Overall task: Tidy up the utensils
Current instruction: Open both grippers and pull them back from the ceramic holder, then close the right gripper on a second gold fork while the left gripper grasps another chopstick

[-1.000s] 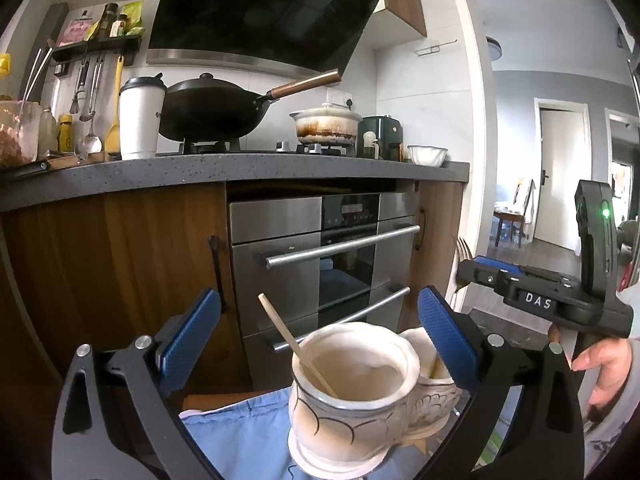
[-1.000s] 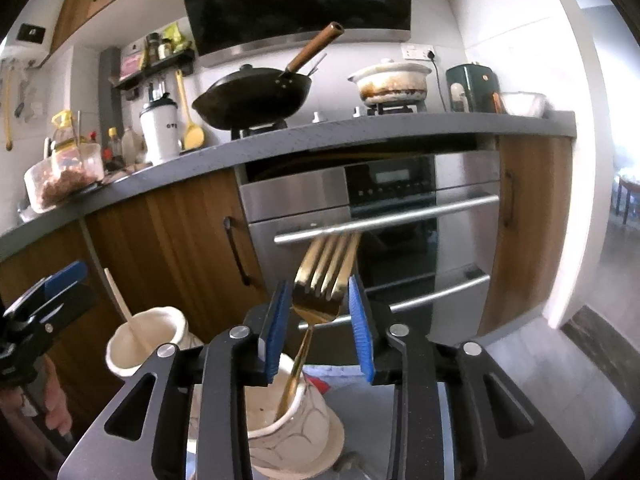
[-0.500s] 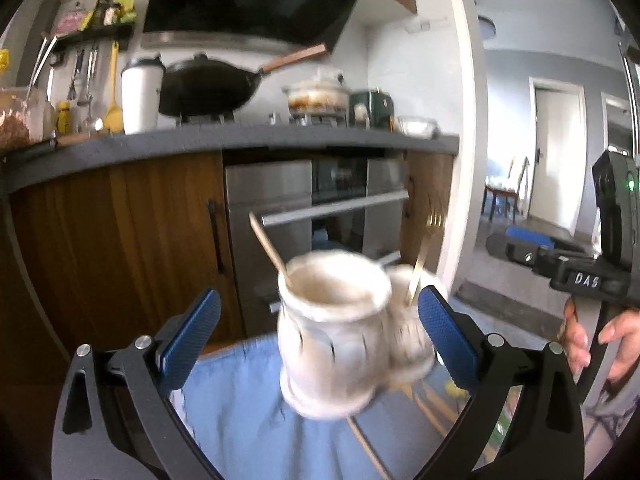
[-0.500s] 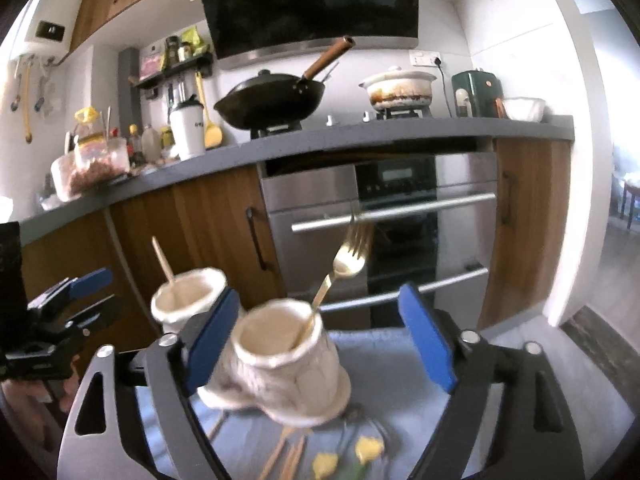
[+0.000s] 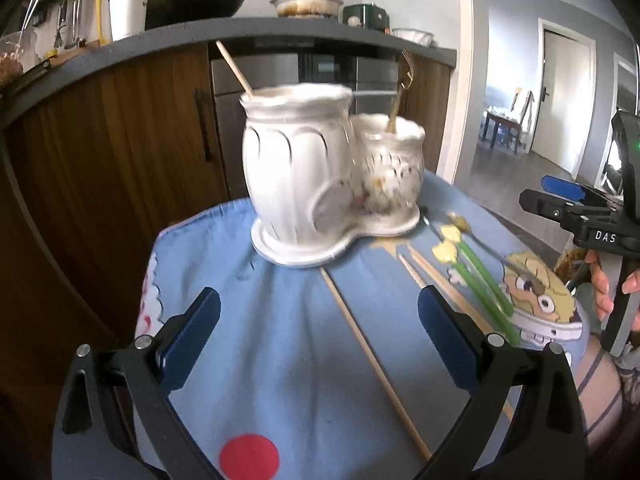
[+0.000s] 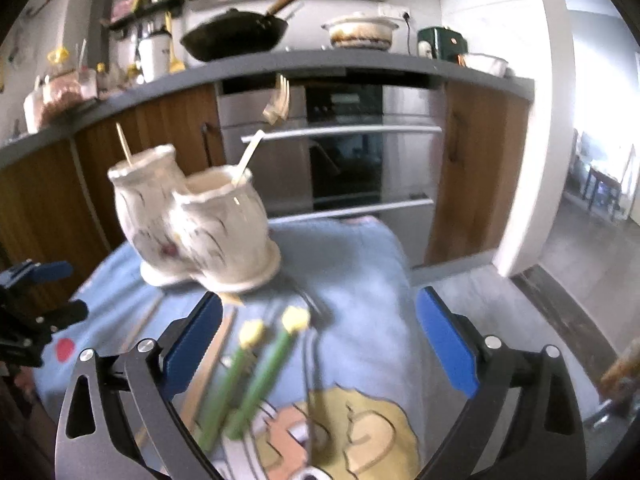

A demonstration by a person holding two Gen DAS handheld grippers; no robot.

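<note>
While both grippers hover over the blue cloth (image 5: 280, 360), the white ceramic 2-cup holder (image 5: 320, 176) sits at the cloth's far side, in front of the oven (image 6: 348, 152). Left gripper (image 5: 320, 340): fingers (image 5: 192, 332) spread wide, nothing between the pads, touching nothing; holder lies ahead of it, apart. Right gripper (image 6: 320, 344): jaws have just been opening and now stand spread as wide as they go, pads (image 6: 446, 340) empty, nothing pinched.

Holder's taller cup has 1 wooden chopstick (image 5: 234, 66) leaning out; the shorter cup beside it has the gold fork (image 6: 278, 100), tines up, handle down in the cup.

On the cloth near the holder's base: 1 loose chopstick (image 5: 372, 364) running from the base toward the left gripper, 2 more chopsticks (image 5: 424, 276) just right of it, 2 green-handled utensils with yellow ends (image 6: 248, 376) lying side by side below the right gripper's open jaws, and a thin metal utensil (image 6: 310, 368) beside them, blurred, type can't tell. Person's hand (image 5: 608, 284) on the right gripper's handle shows at the left view's right edge.
</note>
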